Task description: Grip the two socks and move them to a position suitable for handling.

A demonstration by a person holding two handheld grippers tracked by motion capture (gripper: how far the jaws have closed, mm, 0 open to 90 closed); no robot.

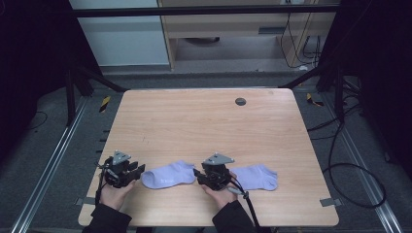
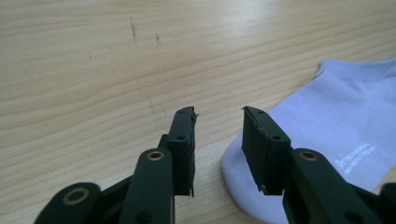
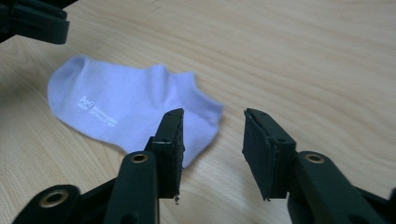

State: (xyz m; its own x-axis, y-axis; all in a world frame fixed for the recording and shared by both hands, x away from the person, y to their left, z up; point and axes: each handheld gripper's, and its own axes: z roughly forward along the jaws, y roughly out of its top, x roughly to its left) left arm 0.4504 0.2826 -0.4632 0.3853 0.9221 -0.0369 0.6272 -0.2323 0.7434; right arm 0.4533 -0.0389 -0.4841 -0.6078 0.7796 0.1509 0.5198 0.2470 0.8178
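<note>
Two pale lilac ankle socks lie flat near the table's front edge. The left sock (image 1: 167, 175) (image 2: 336, 121) (image 3: 121, 102) carries small white print and lies between my two grippers. My left gripper (image 1: 140, 170) (image 2: 218, 112) is open, its jaws low over the wood beside the sock's toe. My right gripper (image 1: 198, 174) (image 3: 214, 114) is open too, pointing left at that sock's cuff end, with one jaw over the cuff's edge. The second sock (image 1: 258, 175) lies to the right, behind my right hand. Neither gripper holds anything.
The wooden table (image 1: 204, 121) has a small dark round cap (image 1: 240, 101) at the back. My left gripper's black body (image 3: 32, 23) appears in the upper left of the right gripper view. Black frame bars and cables (image 1: 354, 165) surround the table on the floor.
</note>
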